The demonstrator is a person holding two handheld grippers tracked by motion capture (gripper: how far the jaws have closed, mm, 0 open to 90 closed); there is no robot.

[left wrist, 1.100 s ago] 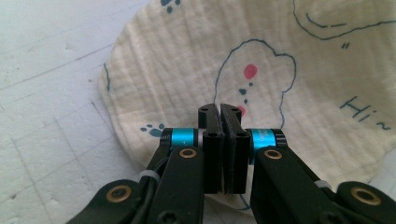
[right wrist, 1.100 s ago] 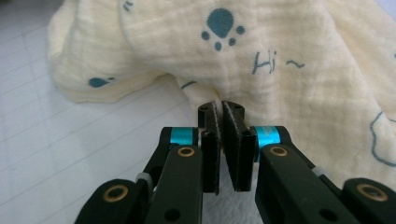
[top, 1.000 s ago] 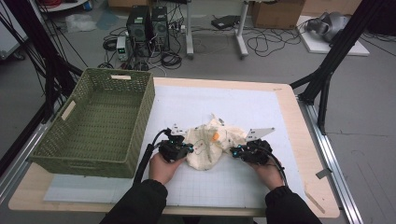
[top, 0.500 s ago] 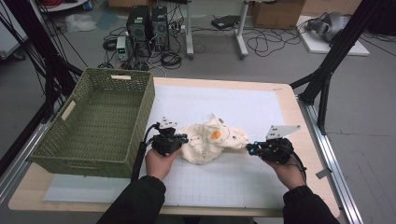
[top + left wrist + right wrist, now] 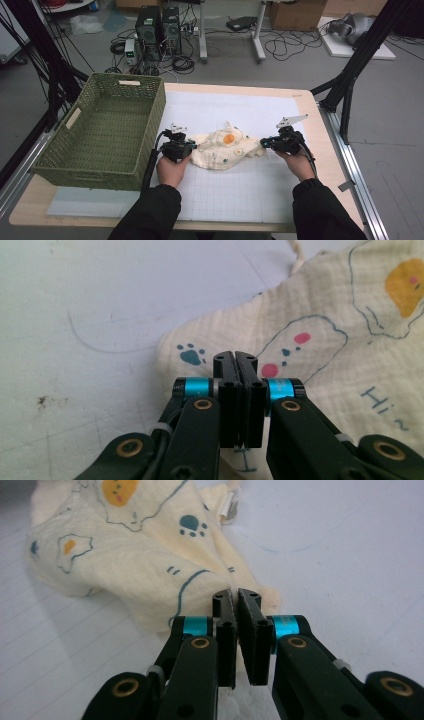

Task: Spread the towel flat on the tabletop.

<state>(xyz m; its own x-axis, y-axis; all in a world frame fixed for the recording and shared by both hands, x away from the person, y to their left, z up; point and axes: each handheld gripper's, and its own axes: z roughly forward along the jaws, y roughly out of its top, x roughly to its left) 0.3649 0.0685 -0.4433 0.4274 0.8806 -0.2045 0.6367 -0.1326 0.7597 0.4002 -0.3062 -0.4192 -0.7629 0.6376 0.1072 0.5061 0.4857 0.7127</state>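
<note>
A cream cloth point(image 5: 222, 147) printed with fried eggs and blue paw marks lies crumpled on the white grid mat point(image 5: 240, 192). My left gripper point(image 5: 192, 146) is at the cloth's left edge. In the left gripper view its jaws point(image 5: 235, 357) are shut with the cloth point(image 5: 325, 340) pinched under them. My right gripper point(image 5: 263, 143) is at the cloth's right end. In the right gripper view its jaws point(image 5: 235, 596) are shut on a corner of the cloth point(image 5: 125, 555), which runs taut toward them.
A green woven basket point(image 5: 161, 107) stands at the left of the table, close to my left gripper. The mat stretches bare in front of and behind the cloth. The table's right edge point(image 5: 325, 150) is a little beyond my right hand.
My right gripper has moved to the right, drawing the cloth's corner out with it. My left gripper has shifted slightly left. The cloth is now more spread between them.
</note>
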